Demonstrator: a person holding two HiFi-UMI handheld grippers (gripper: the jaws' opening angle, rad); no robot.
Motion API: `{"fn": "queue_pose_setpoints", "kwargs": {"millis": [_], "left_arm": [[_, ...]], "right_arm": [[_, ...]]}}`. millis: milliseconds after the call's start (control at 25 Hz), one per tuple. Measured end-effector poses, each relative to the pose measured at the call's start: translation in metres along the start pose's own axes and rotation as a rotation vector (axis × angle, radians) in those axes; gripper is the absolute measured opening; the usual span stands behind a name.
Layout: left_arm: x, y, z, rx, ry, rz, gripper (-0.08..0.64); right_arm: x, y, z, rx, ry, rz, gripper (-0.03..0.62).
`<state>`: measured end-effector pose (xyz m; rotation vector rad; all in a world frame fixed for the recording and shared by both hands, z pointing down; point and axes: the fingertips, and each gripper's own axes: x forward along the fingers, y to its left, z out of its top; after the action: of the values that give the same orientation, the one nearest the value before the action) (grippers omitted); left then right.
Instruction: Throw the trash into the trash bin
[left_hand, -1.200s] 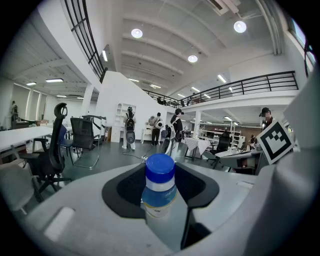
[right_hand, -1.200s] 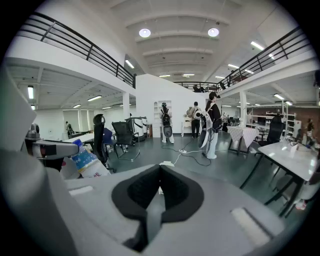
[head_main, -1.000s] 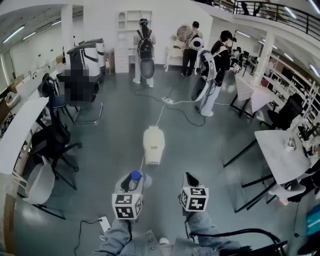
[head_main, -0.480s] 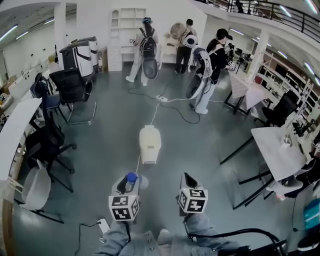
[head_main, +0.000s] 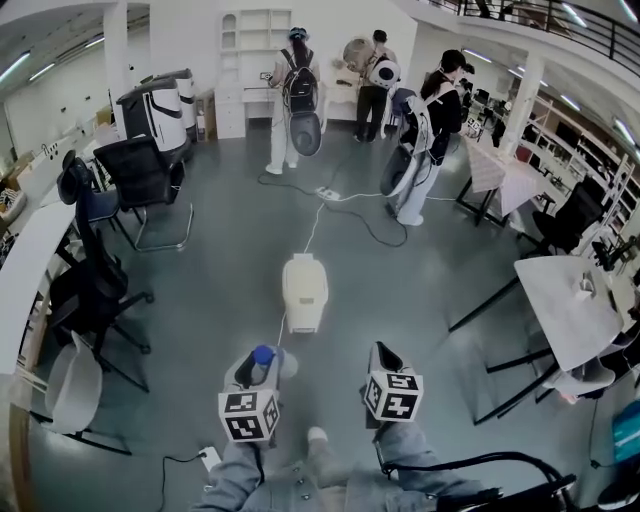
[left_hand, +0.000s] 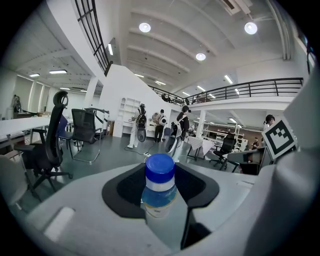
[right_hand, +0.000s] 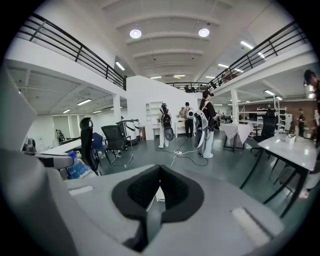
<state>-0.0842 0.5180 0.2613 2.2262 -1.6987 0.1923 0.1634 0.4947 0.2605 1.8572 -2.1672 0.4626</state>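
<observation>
Now blue-labelled bottle (left_hand: 159, 189) in left gripper (head_main: 262, 364)

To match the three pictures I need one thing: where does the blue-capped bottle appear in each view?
Head view: lower centre-left, blue-capped bottle in the left gripper.
Left gripper view: centre, the bottle clamped between the jaws.
Right gripper view: not clearly in it.
Shared landmark: white shelf unit at the far wall.
</observation>
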Motion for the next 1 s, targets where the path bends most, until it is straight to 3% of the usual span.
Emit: {"fn": "queue_pose_setpoints", "kwargs": {"millis": [600, 1000], "left_arm": [[0.154, 0.021, 0.071, 0.026, -0.012, 0.063, 0.19], [0.207, 0.016, 0.091, 0.057, -0.002, 0.077, 0.19]], "right_arm": [[0.165, -0.049, 0.075, 0.043, -0.001, 0.059, 0.003], [0.218, -0.088, 0.077, 0.116, 0.036, 0.06, 0.003]]}}
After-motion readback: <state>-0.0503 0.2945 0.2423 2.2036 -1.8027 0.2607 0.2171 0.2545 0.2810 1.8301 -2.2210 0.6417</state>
